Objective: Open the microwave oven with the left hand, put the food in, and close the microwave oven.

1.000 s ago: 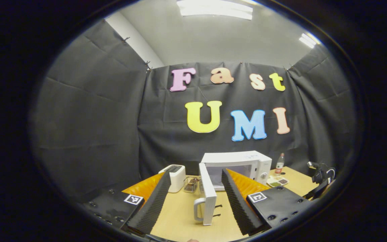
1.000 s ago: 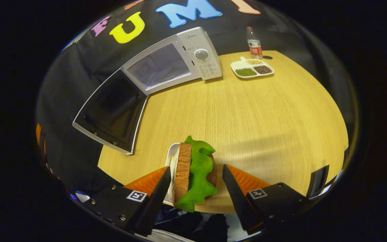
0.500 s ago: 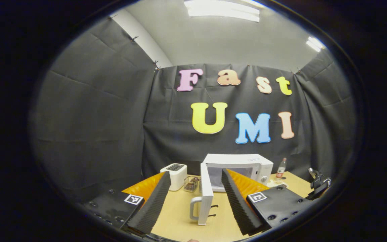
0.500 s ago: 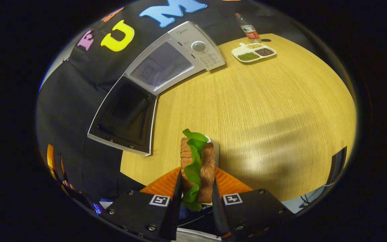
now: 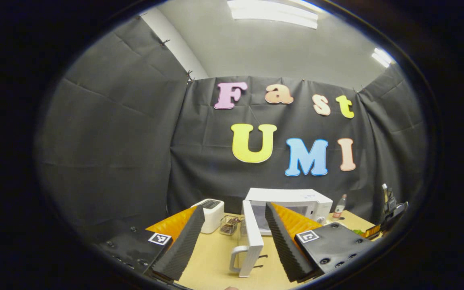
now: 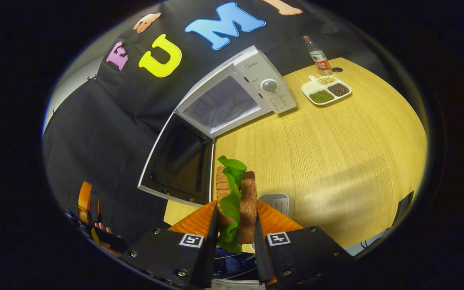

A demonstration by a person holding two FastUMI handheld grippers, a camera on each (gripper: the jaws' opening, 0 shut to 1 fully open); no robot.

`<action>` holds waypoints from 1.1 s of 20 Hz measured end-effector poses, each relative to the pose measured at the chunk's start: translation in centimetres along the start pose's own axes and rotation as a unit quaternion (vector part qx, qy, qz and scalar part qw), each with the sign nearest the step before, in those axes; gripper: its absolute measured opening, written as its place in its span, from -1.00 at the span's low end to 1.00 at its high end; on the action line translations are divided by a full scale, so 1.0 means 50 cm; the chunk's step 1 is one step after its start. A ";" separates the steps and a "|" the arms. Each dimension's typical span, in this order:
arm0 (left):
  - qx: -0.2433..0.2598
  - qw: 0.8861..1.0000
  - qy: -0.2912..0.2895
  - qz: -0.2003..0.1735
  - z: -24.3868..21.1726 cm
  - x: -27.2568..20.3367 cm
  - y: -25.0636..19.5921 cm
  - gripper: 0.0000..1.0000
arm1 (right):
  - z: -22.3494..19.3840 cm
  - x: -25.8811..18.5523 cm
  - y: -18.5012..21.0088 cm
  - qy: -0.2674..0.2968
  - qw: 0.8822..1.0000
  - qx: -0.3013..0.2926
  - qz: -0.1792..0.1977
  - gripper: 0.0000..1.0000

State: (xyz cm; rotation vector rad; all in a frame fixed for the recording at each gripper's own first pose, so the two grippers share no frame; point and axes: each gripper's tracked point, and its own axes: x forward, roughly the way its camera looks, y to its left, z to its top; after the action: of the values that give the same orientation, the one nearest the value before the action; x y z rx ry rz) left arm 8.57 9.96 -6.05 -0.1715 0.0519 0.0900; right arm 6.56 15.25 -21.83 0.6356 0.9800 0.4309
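Left tool [image 5: 232, 237] fingers spread, empty; right tool [image 6: 235, 241] fingers clamped on sandwich [image 6: 235, 201].

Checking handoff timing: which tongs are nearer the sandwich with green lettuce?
Right. The right tongs are shut on the sandwich with green lettuce, lifted above the small white tray. The left tongs hang open, facing the white microwave door.
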 end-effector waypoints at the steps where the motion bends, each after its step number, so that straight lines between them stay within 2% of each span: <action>1: -0.001 1.000 -0.005 -0.002 0.006 0.014 0.005 1.00 | 0.018 0.008 0.014 -0.012 1.000 -0.004 0.001 -0.14; 7: 0.014 1.000 -0.011 0.002 0.013 0.085 0.072 0.87 | 0.124 0.091 0.087 -0.085 0.996 0.007 0.009 -0.15; 8: 0.016 1.000 -0.010 0.005 0.012 0.095 0.087 0.94 | 0.138 0.110 0.095 -0.095 0.995 0.011 0.009 -0.14; 10: 0.013 1.000 -0.008 0.010 0.008 0.111 0.112 0.87 | 0.162 0.144 0.107 -0.113 0.993 0.018 0.011 -0.15; 14: 0.020 0.999 -0.003 0.028 -0.006 0.143 0.173 0.94 | 0.207 0.209 0.125 -0.144 0.989 0.039 0.016 -0.14; 15: 0.022 0.999 0.000 0.032 -0.013 0.151 0.186 0.87 | 0.221 0.228 0.126 -0.152 0.987 0.043 0.014 -0.14; 16: 0.024 0.999 0.002 0.035 -0.015 0.160 0.198 0.99 | 0.234 0.246 0.126 -0.159 0.986 0.046 0.012 -0.14; 22: 0.030 0.998 0.014 0.044 -0.042 0.221 0.248 1.00 | 0.305 0.344 0.126 -0.211 0.976 0.060 0.007 -0.15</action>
State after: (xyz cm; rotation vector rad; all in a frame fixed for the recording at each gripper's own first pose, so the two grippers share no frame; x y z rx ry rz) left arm 18.31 22.68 -10.85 -0.1107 0.0892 0.1747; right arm 28.00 25.69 -22.26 0.8044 0.5986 0.2343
